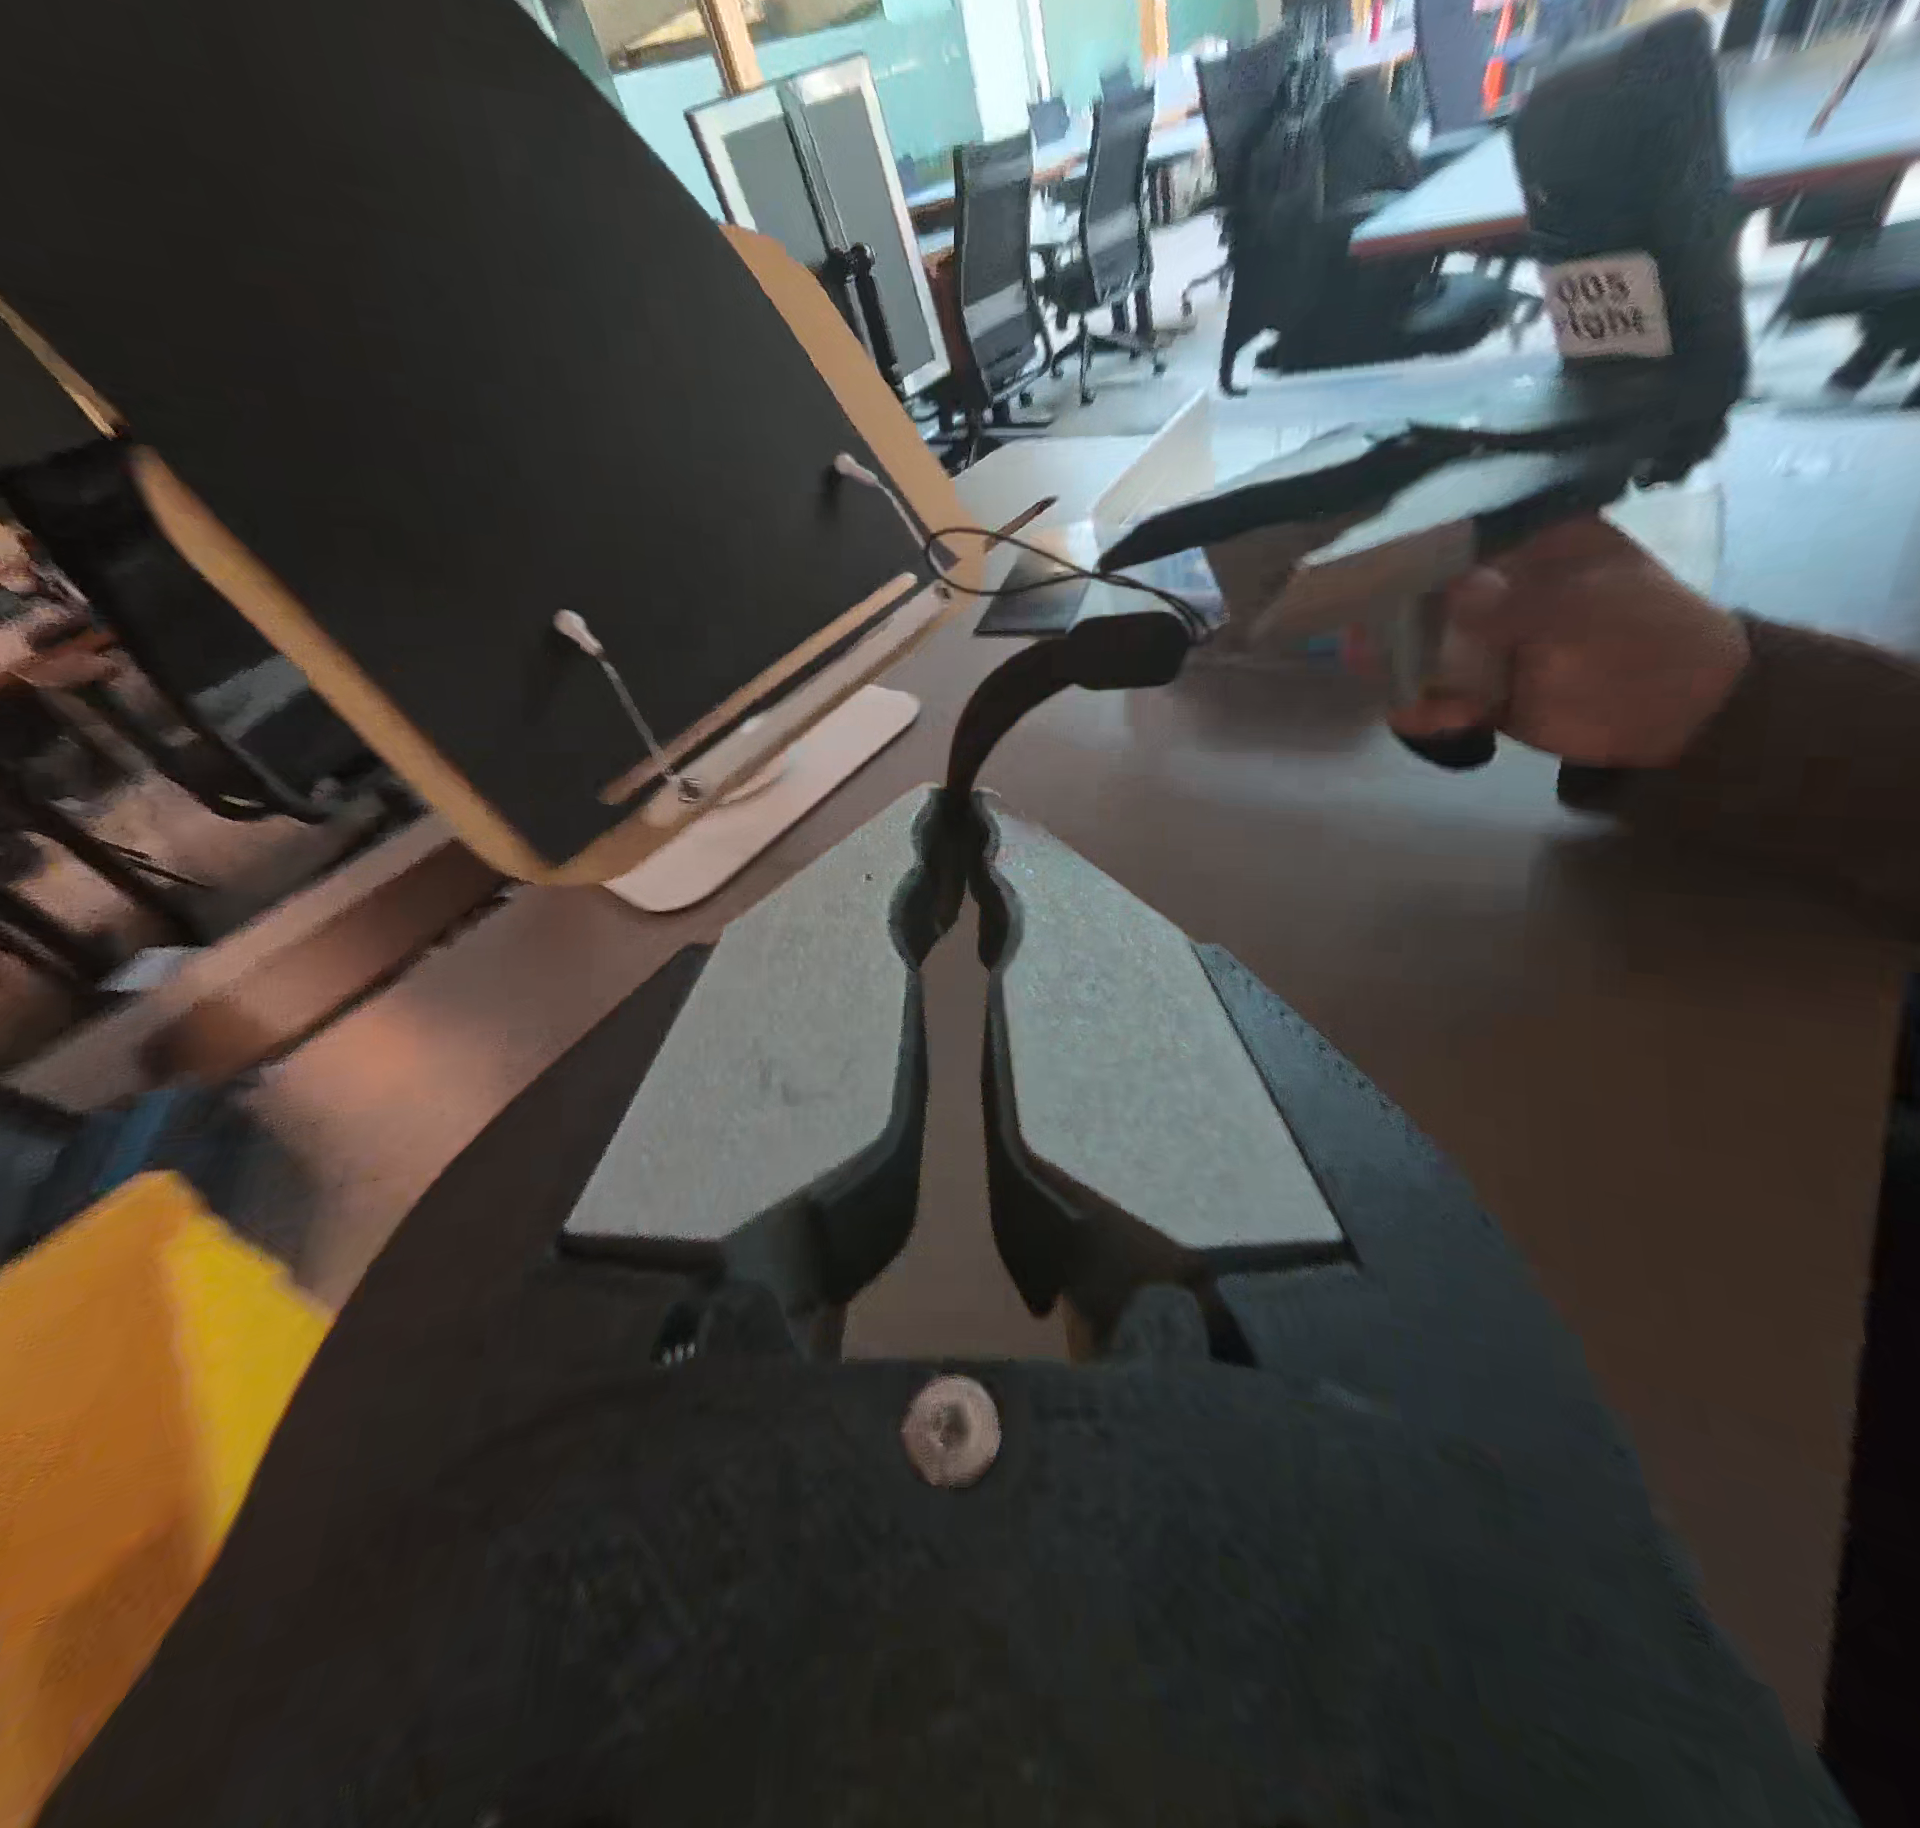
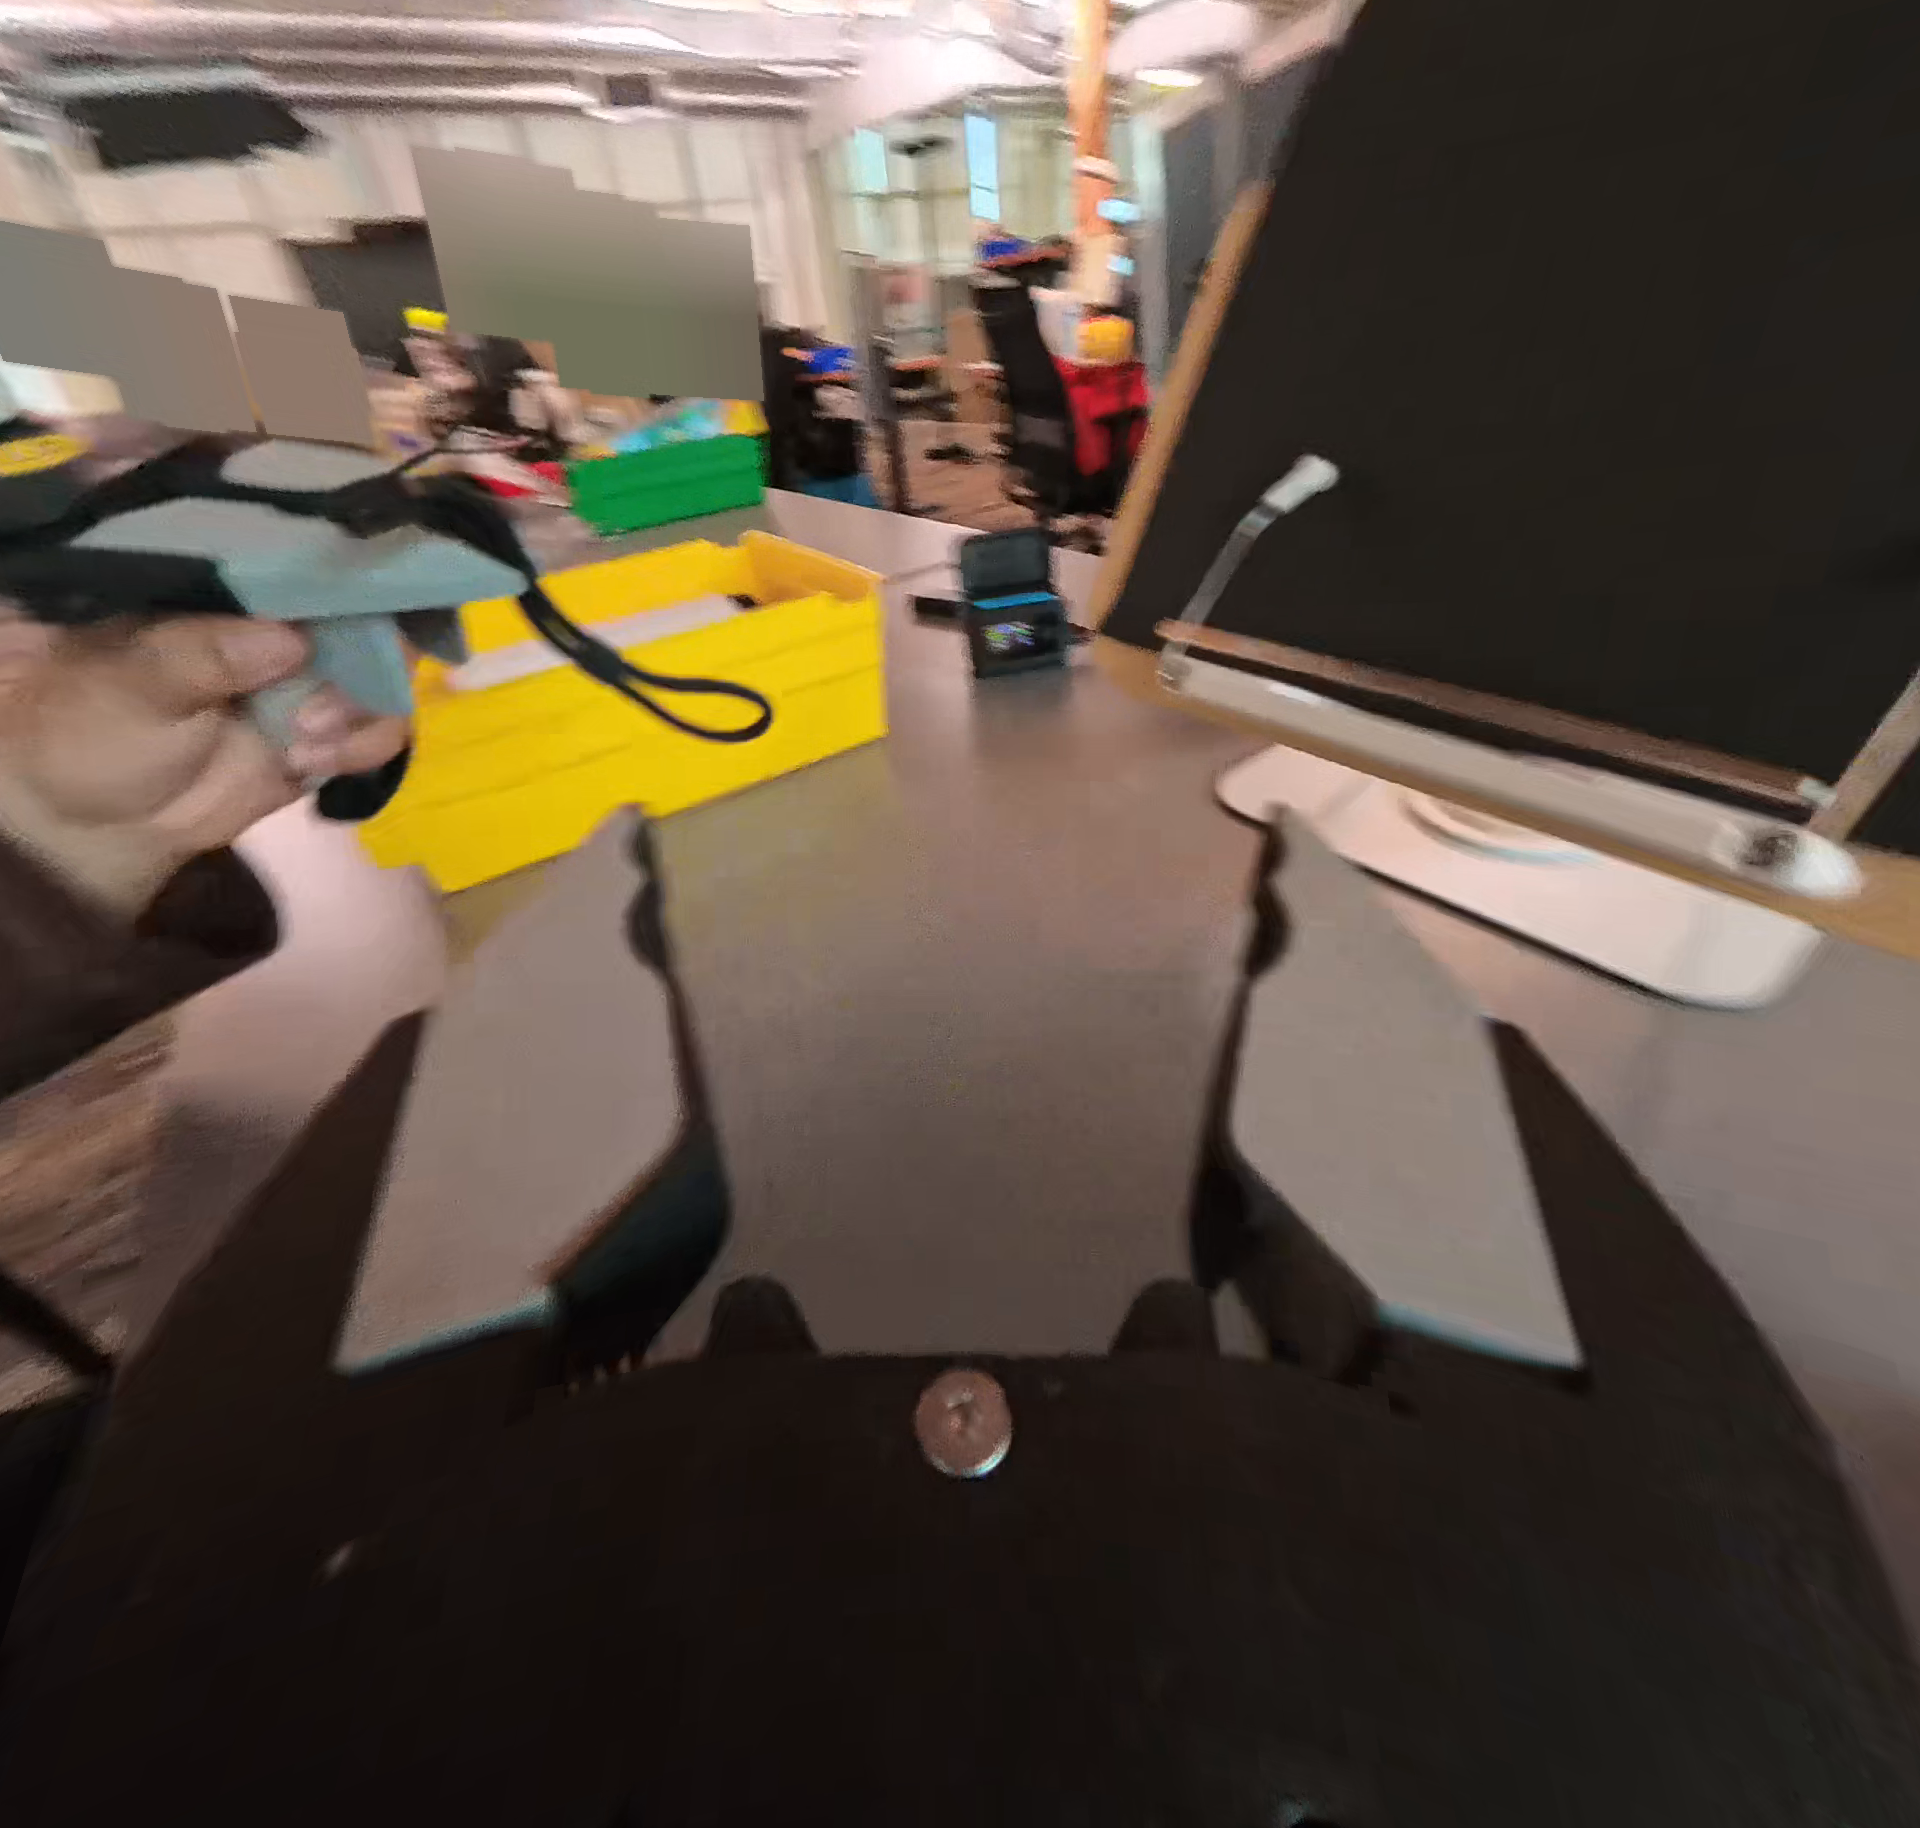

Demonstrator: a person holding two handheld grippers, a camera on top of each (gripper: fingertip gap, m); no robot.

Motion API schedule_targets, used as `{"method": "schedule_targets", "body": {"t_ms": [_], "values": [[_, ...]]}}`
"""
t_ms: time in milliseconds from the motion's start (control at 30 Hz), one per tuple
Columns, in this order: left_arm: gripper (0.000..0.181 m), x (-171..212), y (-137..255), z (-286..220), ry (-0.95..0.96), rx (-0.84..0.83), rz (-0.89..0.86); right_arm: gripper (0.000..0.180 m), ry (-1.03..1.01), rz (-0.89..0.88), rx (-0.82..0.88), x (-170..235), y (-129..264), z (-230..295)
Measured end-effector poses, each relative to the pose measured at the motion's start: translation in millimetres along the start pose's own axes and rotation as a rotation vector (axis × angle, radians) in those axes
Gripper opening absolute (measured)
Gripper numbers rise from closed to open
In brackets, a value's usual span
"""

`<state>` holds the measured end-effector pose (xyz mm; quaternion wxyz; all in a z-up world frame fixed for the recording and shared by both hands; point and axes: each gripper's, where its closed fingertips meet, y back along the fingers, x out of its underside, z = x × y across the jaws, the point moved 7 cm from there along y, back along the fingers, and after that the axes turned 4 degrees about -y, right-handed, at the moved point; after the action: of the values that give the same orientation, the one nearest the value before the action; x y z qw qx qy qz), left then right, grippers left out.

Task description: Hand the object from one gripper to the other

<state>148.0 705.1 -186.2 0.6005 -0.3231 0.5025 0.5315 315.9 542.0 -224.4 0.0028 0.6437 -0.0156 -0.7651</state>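
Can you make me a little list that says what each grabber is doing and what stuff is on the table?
left gripper: shut on the black strap
right gripper: open, holding nothing
strap: loop hangs from the left gripper
table: brown, bare in the middle
yellow bin: on the table, left in the right wrist view
black board stand: tilted, on a white base

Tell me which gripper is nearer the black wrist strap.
Left. The left gripper is shut on the black wrist strap, pinching its end. The right gripper is open and empty, off to the side of the strap.
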Motion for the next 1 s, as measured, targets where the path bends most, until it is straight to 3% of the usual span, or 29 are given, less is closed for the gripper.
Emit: {"method": "schedule_targets", "body": {"t_ms": [33, 133, 167, 233, 300, 400, 467, 533, 567, 600, 633, 667, 700, 733, 833, 1000], "values": [[0.0, 7.7, -12.8, -4.1, 0.042, 0.017, -0.015, 0.12, 0.013, 0.022, 0.065, 5.0, 2.4, -3.6], [0.0, 20.3, -43.8, -1.4, 0.07, -0.042, -0.049, 0.117, 0.054, 0.135, 0.305, 14.6, 4.6, -17.8], [0.0, 21.9, -51.9, 3.3, 0.069, -0.085, -0.063, 0.093, 0.072, 0.178, 0.374, 16.3, 4.8, -21.4], [0.0, 26.9, -66.6, 12.3, 0.087, -0.132, -0.056, 0.075, 0.078, 0.18, 0.462, 15.3, 6.1, -23.1], [0.0, 32.5, -75.5, 17.2, 0.082, -0.142, -0.036, 0.116, 0.081, 0.171, 0.474, 17.0, 9.4, -16.6], [0.0, 42.1, -79.9, 13.9, 0.09, -0.081, -0.042, 0.122, 0.145, 0.194, 0.533, 20.5, 16.6, -18.0], [0.0, 48.9, -79.5, 13.7, 0.191, -0.001, -0.088, 0.111, 0.163, 0.124, 0.475, 12.1, 19.9, -10.0], [0.0, 50.1, -75.6, 18.8, 0.325, 0.099, -0.137, 0.1, 0.172, 0.103, 0.126, 5.7, 18.7, 27.2], [0.0, 47.0, -71.0, 21.8, 0.35, 0.139, -0.179, 0.09, 0.154, 0.142, 0.009, 5.1, 22.6, 41.3], [0.0, 44.5, -65.3, 25.5, 0.346, 0.142, -0.215, 0.084, 0.143, 0.172, -0.002, 3.1, 29.4, 47.3], [0.0, 44.2, -61.2, 28.4, 0.325, 0.132, -0.22, 0.087, 0.146, 0.187, 0.01, 0.1, 37.7, 52.1], [0.0, 44.8, -59.3, 29.4, 0.308, 0.137, -0.207, 0.08, 0.15, 0.214, -0.002, -2.7, 45.9, 57.1], [0.0, 44.4, -59.5, 27.6, 0.307, 0.168, -0.203, 0.059, 0.141, 0.259, -0.015, -5.1, 52.0, 58.8], [0.0, 42.1, -60.6, 24.1, 0.324, 0.216, -0.214, 0.056, 0.108, 0.297, -0.023, -8.6, 54.2, 57.2], [0.0, 29.1, -58.9, 14.3, 0.381, 0.328, -0.328, 0.066, 0.036, 0.292, 0.131, -28.7, 50.9, 33.2], [0.0, 48.8, -57.4, 34.0, 0.288, 0.009, -0.177, 0.082, -0.021, 0.167, 0.397, -15.4, 49.7, 21.4]]}}
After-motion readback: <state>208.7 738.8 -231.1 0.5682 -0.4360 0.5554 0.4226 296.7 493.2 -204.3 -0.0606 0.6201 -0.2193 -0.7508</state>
